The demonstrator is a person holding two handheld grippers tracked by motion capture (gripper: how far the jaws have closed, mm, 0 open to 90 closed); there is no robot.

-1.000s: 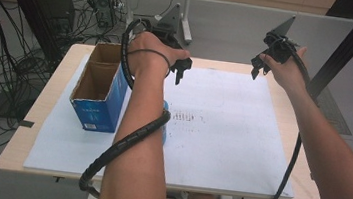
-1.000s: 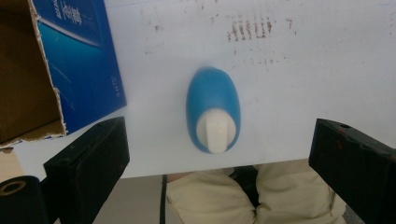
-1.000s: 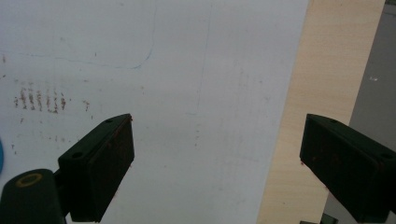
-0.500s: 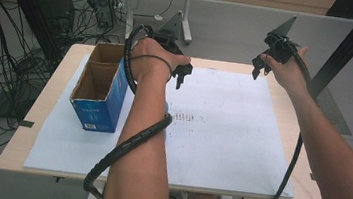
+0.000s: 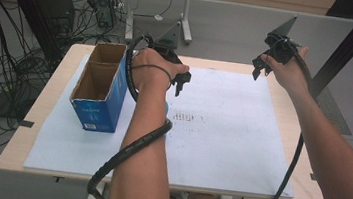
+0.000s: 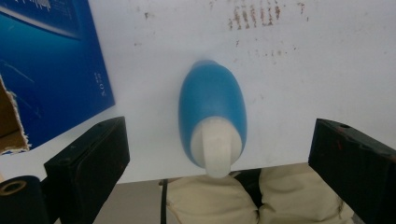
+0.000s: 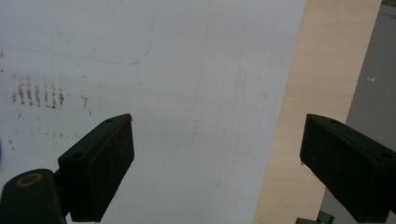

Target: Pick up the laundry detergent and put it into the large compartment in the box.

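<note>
A blue oval object (image 6: pixel 212 105) with a white end lies on the white sheet (image 5: pixel 240 137); its white end points at the table's near edge. A sliver of the blue object (image 5: pixel 166 108) shows beside my left forearm in the high view. My left gripper (image 6: pixel 217 135) hangs above it, open, jaws wide to either side and not touching it. In the high view the left gripper (image 5: pixel 179 82) is over the sheet's far middle. My right gripper (image 5: pixel 259 66) is raised over the far right corner, and the right gripper (image 7: pixel 217 126) is open with nothing between its jaws.
An open blue cardboard box (image 5: pixel 100 88) stands on the sheet's left side, close to my left arm; its blue wall (image 6: pixel 51 70) is beside the oval object. Brown smudges (image 5: pixel 187 117) mark the sheet's middle. The wooden table edge (image 7: pixel 322 70) runs along the right.
My left gripper has drifted slightly toward the near side of the table. The right gripper has held still.
</note>
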